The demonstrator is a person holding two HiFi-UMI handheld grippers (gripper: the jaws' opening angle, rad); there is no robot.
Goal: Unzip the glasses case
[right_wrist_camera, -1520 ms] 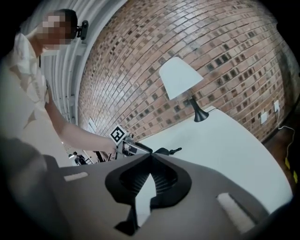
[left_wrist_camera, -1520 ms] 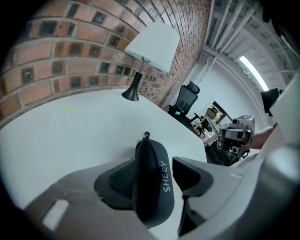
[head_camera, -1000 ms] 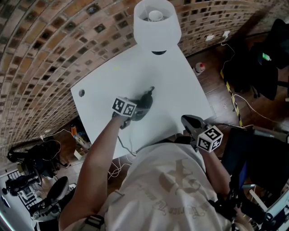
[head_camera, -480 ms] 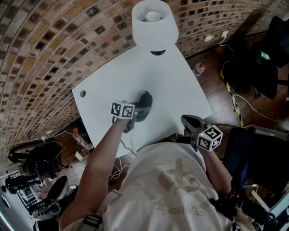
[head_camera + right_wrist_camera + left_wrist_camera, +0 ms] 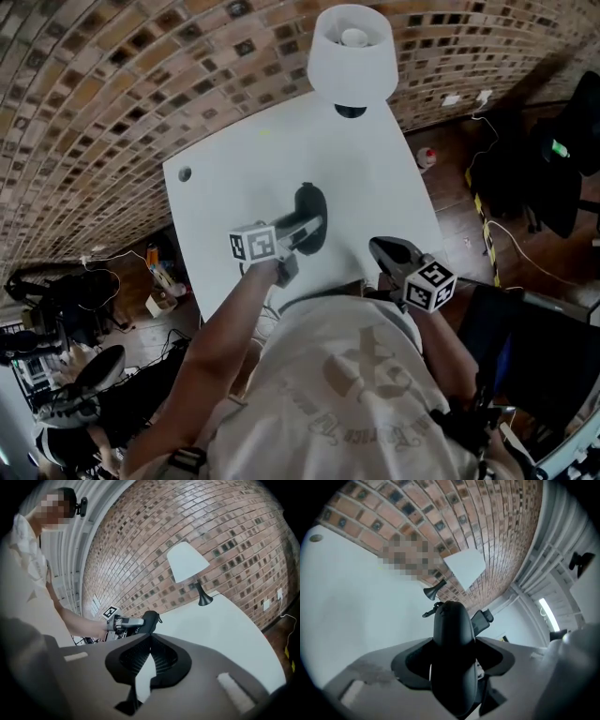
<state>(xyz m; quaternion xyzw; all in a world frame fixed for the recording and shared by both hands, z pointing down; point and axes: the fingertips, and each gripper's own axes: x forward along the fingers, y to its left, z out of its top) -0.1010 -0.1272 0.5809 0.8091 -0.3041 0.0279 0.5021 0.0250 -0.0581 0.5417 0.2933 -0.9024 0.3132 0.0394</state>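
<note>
Lately closing, the left gripper (image 5: 298, 230) clamps the glasses case (image 5: 312, 202) wide-jawed; right gripper (image 5: 379, 250) pinched together, empty.

left gripper (image 5: 307, 228): jaws just closed in, clamped on dark glasses case (image 5: 310, 201) over white table (image 5: 234, 173) | right gripper (image 5: 377, 247): jaws together, empty, at table's near edge | lamp (image 5: 352, 52): table's far edge, by brick wall (image 5: 94, 94)

L gripper (image 5: 298, 228) jaws just closing, clamped on glasses case (image 5: 312, 211), arm outstretched; R gripper (image 5: 380, 251) jaws together, empty.
</note>
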